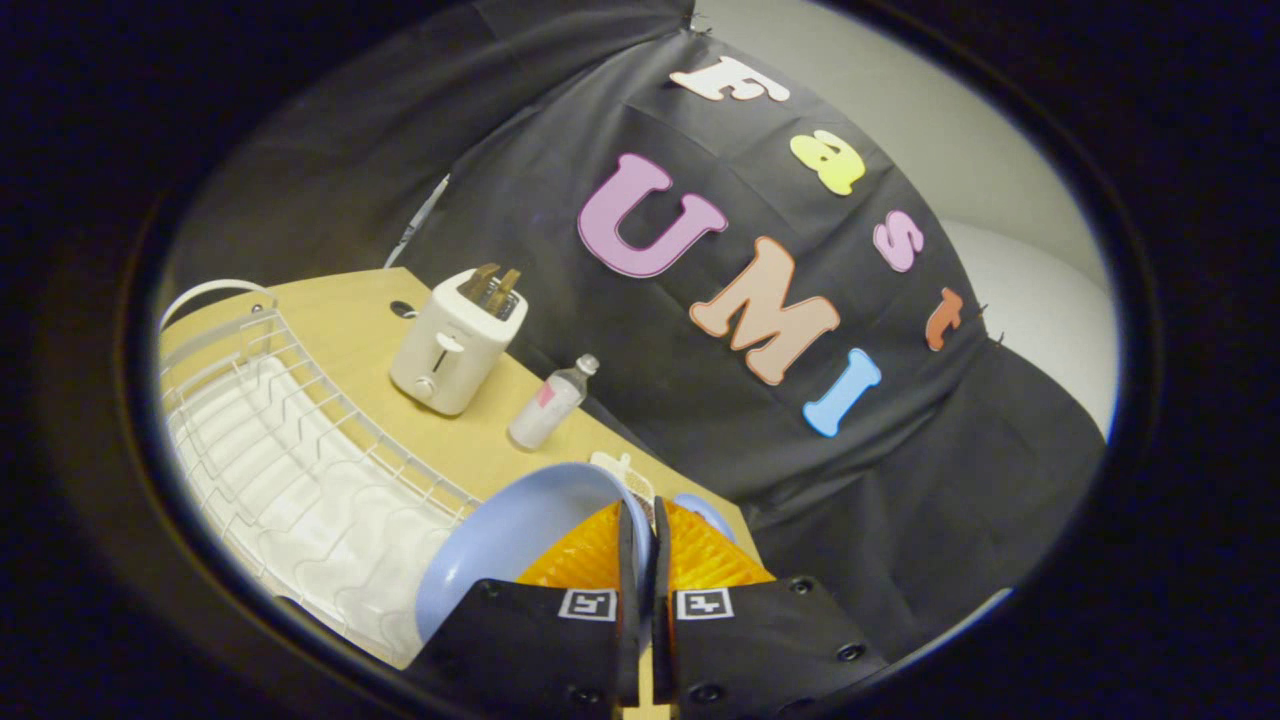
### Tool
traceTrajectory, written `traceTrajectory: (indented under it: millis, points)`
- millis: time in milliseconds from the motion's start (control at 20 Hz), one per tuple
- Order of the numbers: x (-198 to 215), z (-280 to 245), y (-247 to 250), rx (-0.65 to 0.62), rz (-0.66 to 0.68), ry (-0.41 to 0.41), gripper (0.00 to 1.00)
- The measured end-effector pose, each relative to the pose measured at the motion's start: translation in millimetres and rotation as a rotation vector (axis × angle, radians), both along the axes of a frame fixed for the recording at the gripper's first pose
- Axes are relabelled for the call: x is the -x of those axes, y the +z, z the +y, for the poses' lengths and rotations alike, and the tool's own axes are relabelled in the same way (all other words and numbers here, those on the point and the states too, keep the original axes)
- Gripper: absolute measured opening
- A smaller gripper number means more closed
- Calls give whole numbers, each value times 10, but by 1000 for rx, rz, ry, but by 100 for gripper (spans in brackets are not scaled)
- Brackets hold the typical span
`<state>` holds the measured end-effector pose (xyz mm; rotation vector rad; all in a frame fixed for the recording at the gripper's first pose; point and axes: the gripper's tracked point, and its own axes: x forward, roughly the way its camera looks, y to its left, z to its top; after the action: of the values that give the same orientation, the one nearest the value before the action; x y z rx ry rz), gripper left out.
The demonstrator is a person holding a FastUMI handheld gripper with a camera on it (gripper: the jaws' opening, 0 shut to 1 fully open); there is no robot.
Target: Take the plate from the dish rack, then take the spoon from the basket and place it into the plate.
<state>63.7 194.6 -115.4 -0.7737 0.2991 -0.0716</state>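
A light blue plate [500, 550] hangs tilted in the air over the wooden table, above the near end of the white wire dish rack [300, 450]. My gripper [641, 515] is shut on the plate's rim, which runs between the two fingers, and a small part of the plate shows on their right side. The rack's slots to the left of the plate are empty. Just beyond the plate's rim a small white perforated thing [627, 468] peeks out; I cannot tell what it is.
A white toaster [455, 345] with two slices of toast in it stands on the wooden table [350, 320] behind the rack. A small clear bottle [550, 405] stands to its right, near the table's back edge by the black cloth wall.
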Motion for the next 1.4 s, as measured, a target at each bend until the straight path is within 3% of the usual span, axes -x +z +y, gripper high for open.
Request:
traceTrajectory:
  millis: [400,900,1150,1400]
  points:
    - [59,-311,324,-109,-6,-3,7]
    - [436,-1563,621,-230,-22,-127,7]
    - [573,-1981,641,-289,-41,-109,7]
    - [751,-2194,357,-354,5,-89,7]
